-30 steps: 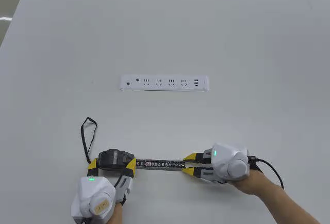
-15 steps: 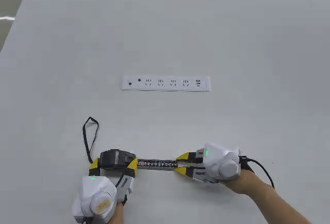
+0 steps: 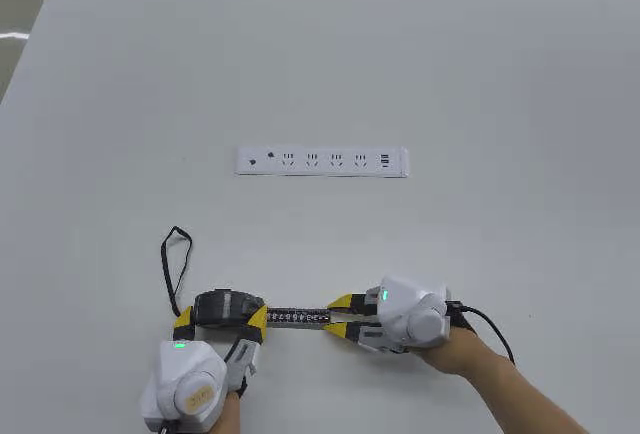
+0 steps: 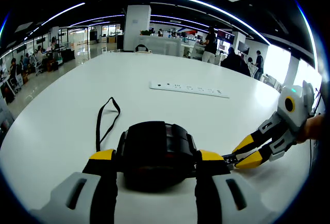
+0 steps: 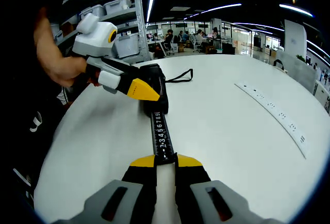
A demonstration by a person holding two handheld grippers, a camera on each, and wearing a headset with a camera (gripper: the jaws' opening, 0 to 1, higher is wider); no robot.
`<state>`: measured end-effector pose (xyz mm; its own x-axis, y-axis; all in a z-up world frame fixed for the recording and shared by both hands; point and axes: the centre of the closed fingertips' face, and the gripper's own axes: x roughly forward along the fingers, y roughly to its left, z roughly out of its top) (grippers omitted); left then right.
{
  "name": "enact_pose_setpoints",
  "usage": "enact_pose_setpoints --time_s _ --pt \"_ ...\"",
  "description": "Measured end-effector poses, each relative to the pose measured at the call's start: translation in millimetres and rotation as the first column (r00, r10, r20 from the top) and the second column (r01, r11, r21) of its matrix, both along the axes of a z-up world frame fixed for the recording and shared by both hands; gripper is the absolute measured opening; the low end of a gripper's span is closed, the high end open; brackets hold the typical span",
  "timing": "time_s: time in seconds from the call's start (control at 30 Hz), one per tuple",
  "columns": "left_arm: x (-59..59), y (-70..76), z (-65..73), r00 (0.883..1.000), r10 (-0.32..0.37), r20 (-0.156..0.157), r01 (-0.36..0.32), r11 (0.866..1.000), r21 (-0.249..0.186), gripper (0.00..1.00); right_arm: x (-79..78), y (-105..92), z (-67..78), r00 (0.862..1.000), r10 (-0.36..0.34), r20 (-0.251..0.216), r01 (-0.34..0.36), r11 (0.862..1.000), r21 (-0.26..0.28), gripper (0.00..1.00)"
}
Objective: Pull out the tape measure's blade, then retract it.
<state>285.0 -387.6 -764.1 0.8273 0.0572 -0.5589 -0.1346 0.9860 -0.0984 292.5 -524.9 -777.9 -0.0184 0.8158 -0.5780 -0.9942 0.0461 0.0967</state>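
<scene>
Black tape measure point(image 3: 228, 308) with a black wrist strap point(image 3: 175, 264); its blade point(image 5: 161, 133) is black with white numerals. Left gripper point(image 3: 218, 322) and right gripper point(image 3: 338, 316) — white bodies, black jaws tipped yellow (each shows a green light). White power strip point(image 3: 322, 161), pale grey-white table point(image 3: 480, 74).

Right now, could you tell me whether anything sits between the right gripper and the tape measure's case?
Nothing visible does: only the blade runs between the right gripper and the case, which the left gripper clamps. The power strip lies well beyond.
</scene>
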Motion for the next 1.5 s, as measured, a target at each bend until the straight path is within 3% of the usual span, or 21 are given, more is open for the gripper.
enact_pose_setpoints --time_s 0.8,1.13,1.5 --pt "0.0 -4.5 9.7 1.0 0.006 -0.003 -0.006 1.0 -0.005 0.57 -4.2 34.7 -0.7 1.0 0.014 0.003 -0.014 1.0 0.02 0.11" --pt "-0.2 -1.9 4.0 1.0 0.01 -0.005 -0.01 1.0 -0.011 0.57 -5.1 47.7 -1.1 1.0 0.022 0.016 -0.022 1.0 0.021 0.11" --pt "0.0 -2.8 8.1 1.0 0.016 -0.006 -0.017 1.0 -0.02 0.58 -4.1 57.2 -1.0 0.999 0.029 0.03 -0.029 0.999 0.021 0.11"
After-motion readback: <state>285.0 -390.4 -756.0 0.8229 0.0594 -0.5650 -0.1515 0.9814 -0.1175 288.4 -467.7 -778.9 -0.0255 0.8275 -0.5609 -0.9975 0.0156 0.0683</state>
